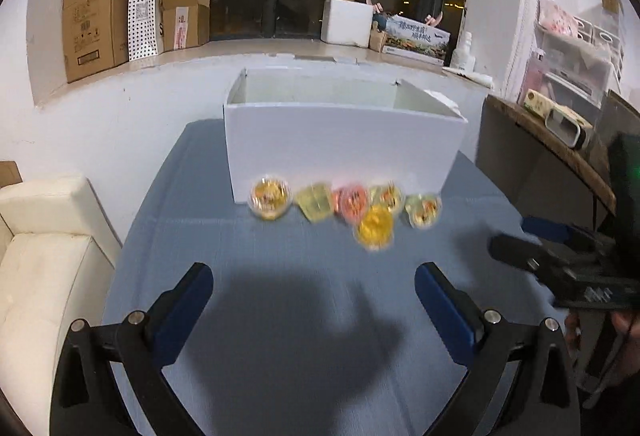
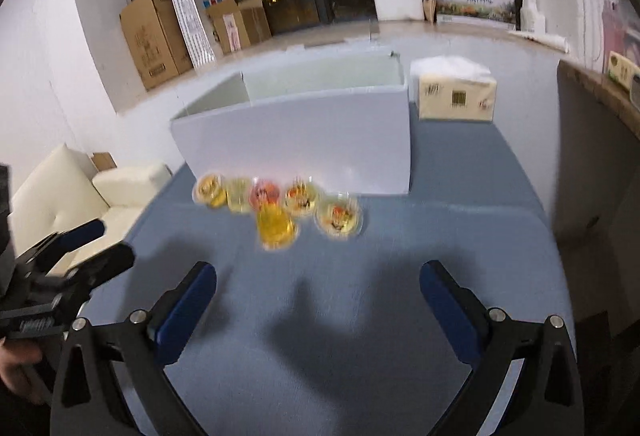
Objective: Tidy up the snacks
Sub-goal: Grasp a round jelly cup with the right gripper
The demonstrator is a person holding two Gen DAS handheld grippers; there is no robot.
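Note:
Several small round jelly cups lie on the blue table in front of an open white box [image 1: 340, 148] [image 2: 296, 140]. A yellow cup [image 1: 375, 227] [image 2: 277, 226] lies nearest me, an orange-topped cup [image 1: 270, 197] [image 2: 208, 190] at the left end, a pink cup [image 1: 351, 201] [image 2: 262, 193] in the middle. My left gripper [image 1: 314, 292] is open and empty, back from the cups. My right gripper [image 2: 318, 294] is open and empty, also back from them. Each gripper shows at the edge of the other's view, the right one in the left wrist view [image 1: 532, 244] and the left one in the right wrist view [image 2: 96, 244].
A tissue pack [image 2: 456, 96] stands right of the box. A white sofa [image 1: 44, 248] is left of the table, a wooden shelf [image 1: 552, 140] to the right. Cardboard boxes [image 1: 96, 16] stand on the window ledge behind.

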